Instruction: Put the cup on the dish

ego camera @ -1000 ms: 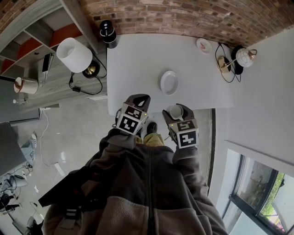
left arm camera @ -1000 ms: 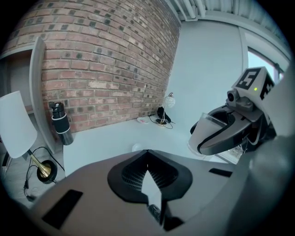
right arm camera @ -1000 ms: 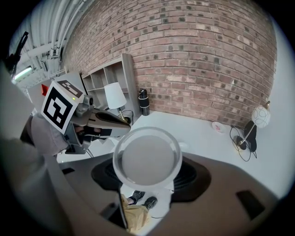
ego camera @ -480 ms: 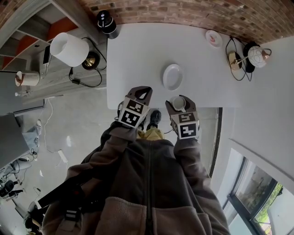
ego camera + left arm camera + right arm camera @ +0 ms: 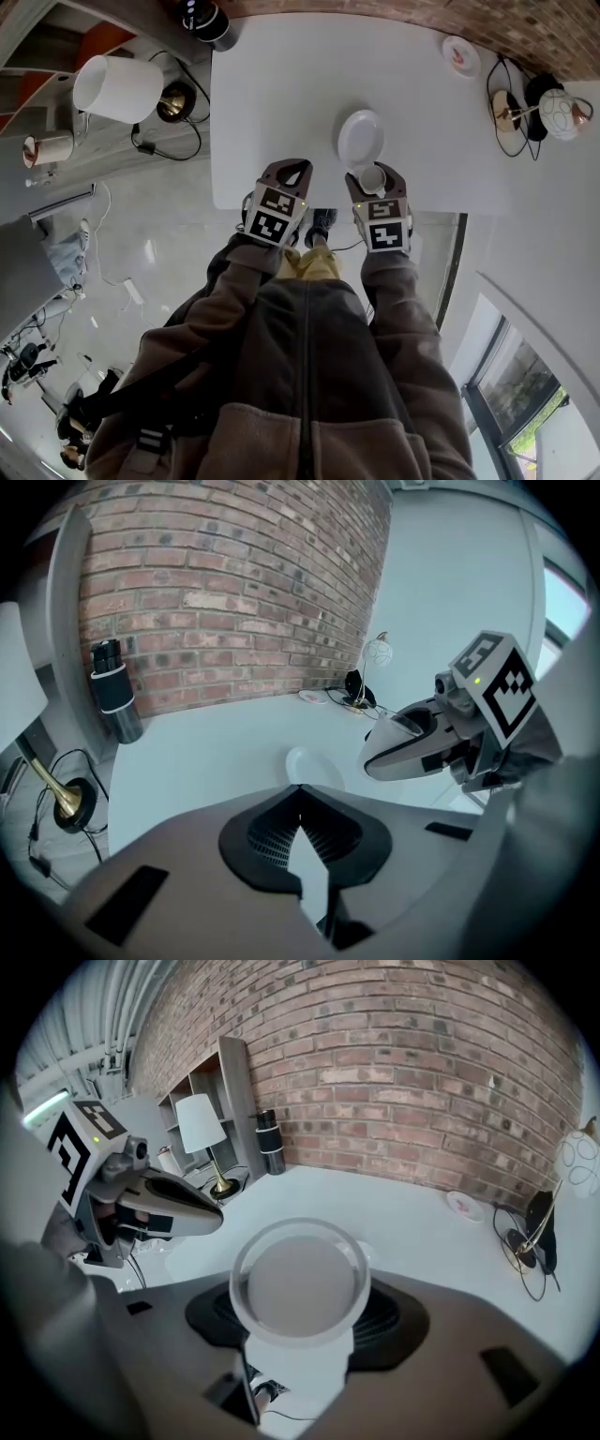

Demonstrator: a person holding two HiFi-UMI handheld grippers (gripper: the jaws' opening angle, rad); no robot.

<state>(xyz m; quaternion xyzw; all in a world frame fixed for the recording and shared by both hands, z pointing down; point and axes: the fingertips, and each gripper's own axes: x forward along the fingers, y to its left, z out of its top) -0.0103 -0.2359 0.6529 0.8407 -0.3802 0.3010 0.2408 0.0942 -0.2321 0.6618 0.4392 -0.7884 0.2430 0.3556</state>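
A white dish (image 5: 361, 138) lies on the white table (image 5: 281, 84), near its front edge; it also shows in the left gripper view as a pale dish (image 5: 305, 764). My right gripper (image 5: 374, 180) is shut on a white cup (image 5: 372, 178), held upright just short of the dish's near rim. In the right gripper view the cup (image 5: 300, 1283) fills the space between the jaws with its mouth facing the camera. My left gripper (image 5: 287, 172) hovers over the table's front edge, left of the dish, shut and empty.
A black flask (image 5: 202, 17) stands at the table's far left corner. A small pinkish saucer (image 5: 459, 53) lies at the far right. A white-shaded lamp (image 5: 117, 87) stands off the table to the left, and a brass globe lamp (image 5: 562, 108) to the right.
Both grippers have moved forward from off the table's front edge to over it. The cup, still held, has come up to the dish's near rim.
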